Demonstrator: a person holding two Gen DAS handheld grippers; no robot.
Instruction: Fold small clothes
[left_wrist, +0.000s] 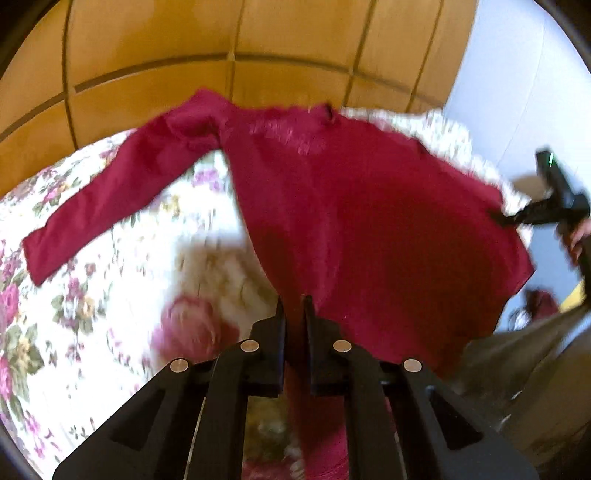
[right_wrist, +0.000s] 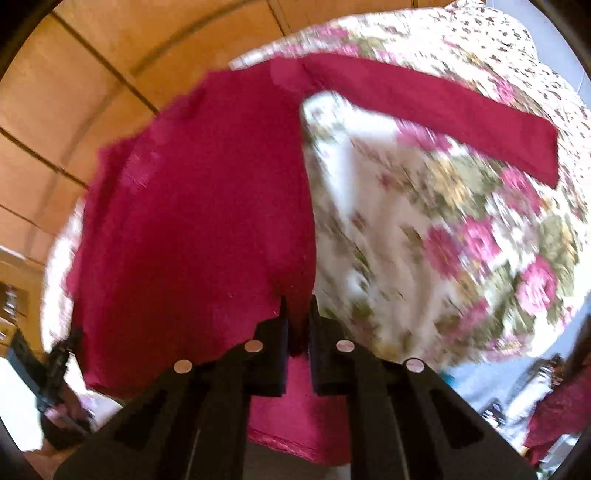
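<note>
A dark red long-sleeved shirt (left_wrist: 351, 206) lies spread on a floral bedspread (left_wrist: 92, 325), part of it lifted. In the left wrist view my left gripper (left_wrist: 294, 306) is shut on the shirt's near edge, with red cloth pinched between the fingers. One sleeve (left_wrist: 92, 214) stretches out to the left. At the right my right gripper (left_wrist: 498, 218) pinches the shirt's far corner. In the right wrist view the right gripper (right_wrist: 297, 306) is shut on the shirt (right_wrist: 192, 221) at its hem. The other sleeve (right_wrist: 443, 110) lies flat on the bedspread (right_wrist: 461, 240). The left gripper (right_wrist: 70, 343) grips the lower left corner.
Wooden cupboard panels (left_wrist: 221, 37) stand behind the bed, with a pale wall (left_wrist: 517, 74) to the right. A person's hand (left_wrist: 580, 240) holds the right gripper's handle. More dark red cloth (right_wrist: 554, 406) lies off the bed at the lower right.
</note>
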